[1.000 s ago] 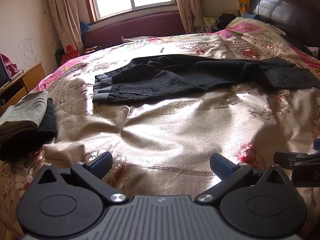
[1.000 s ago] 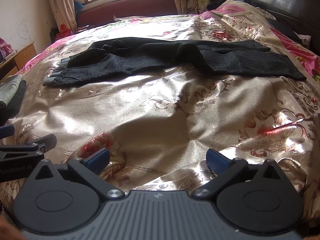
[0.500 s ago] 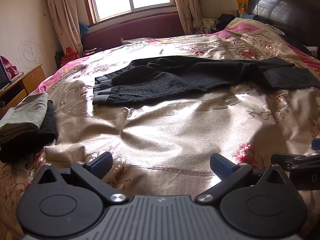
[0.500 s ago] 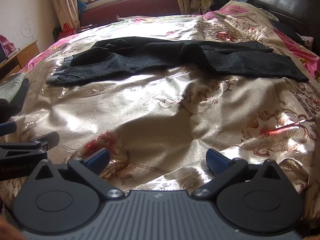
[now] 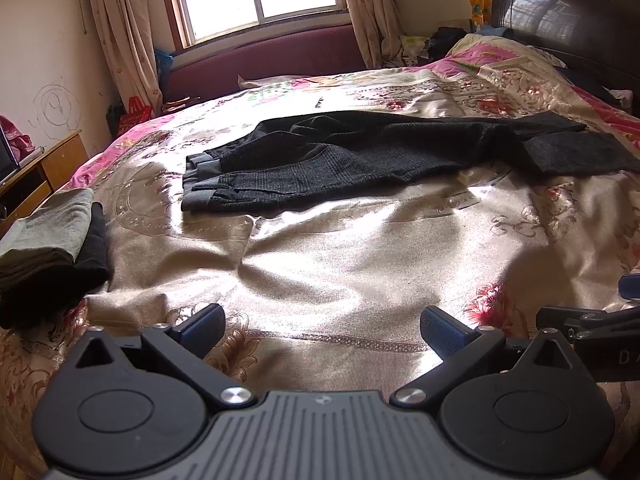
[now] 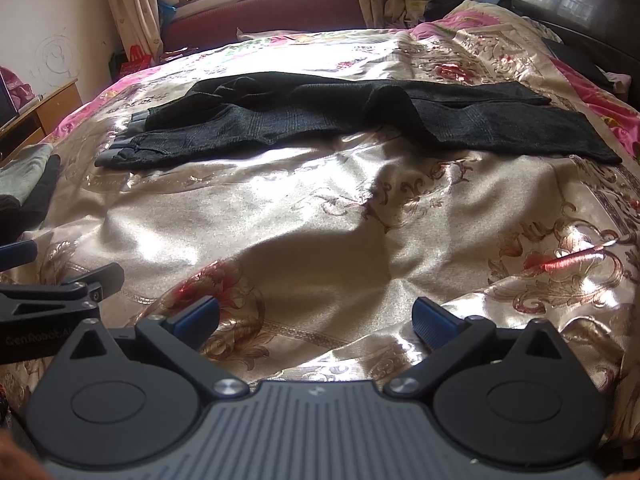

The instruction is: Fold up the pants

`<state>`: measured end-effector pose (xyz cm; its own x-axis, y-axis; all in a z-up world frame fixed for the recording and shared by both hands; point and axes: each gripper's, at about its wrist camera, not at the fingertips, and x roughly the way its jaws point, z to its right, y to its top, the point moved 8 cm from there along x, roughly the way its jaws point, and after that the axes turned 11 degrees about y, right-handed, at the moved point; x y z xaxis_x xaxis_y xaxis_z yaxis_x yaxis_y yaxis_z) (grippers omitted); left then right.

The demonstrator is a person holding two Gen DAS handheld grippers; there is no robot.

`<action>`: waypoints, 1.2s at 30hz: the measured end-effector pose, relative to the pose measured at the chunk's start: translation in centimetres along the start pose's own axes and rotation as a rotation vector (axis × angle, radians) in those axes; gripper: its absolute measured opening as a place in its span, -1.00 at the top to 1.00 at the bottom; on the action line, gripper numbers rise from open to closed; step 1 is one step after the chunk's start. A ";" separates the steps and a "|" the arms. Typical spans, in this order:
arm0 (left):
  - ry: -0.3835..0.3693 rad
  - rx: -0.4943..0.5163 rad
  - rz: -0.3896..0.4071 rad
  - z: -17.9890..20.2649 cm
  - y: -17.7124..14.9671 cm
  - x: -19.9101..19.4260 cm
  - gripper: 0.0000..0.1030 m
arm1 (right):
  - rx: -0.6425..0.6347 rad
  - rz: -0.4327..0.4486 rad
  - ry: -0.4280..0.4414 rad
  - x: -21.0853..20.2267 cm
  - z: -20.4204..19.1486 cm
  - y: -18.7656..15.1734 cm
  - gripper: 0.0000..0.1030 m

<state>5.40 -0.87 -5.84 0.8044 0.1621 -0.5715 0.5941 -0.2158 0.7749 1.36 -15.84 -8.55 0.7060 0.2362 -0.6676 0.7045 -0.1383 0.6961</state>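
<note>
Dark grey pants [image 5: 380, 156] lie stretched across the middle of the bed, waistband at the left, legs running to the right; they also show in the right wrist view [image 6: 360, 120]. My left gripper [image 5: 322, 330] is open and empty, low over the near part of the bedspread, well short of the pants. My right gripper [image 6: 314, 320] is open and empty, also near the bed's front edge. Each gripper's side shows at the edge of the other's view.
A gold and pink floral bedspread [image 5: 360, 264] covers the bed. A stack of folded clothes [image 5: 48, 248] sits at the bed's left edge. A dark headboard [image 5: 568, 20] stands at the right, a wooden cabinet [image 5: 36, 176] at the left, a maroon bench [image 5: 264, 56] under the window.
Both cameras have tilted or risen slightly, so the pants sit a little lower in view. Both grippers stay open and empty.
</note>
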 end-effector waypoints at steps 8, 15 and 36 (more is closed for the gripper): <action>-0.004 0.005 -0.011 0.2 -0.2 0.5 -1.00 | 0.002 -0.005 0.005 0.2 0.0 -0.1 -0.98; -0.003 0.025 0.021 0.2 0.4 0.6 -1.00 | -0.003 -0.008 0.015 0.3 -0.2 0.5 -0.97; 0.089 0.058 -0.030 -9.4 8.4 19.5 -0.81 | -0.506 -0.063 0.216 17.2 -10.1 13.7 -0.55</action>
<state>26.06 9.57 -7.94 0.7845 0.2536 -0.5660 0.6190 -0.2646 0.7394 22.39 -3.95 -7.83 0.5952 0.4285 -0.6798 0.5848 0.3492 0.7322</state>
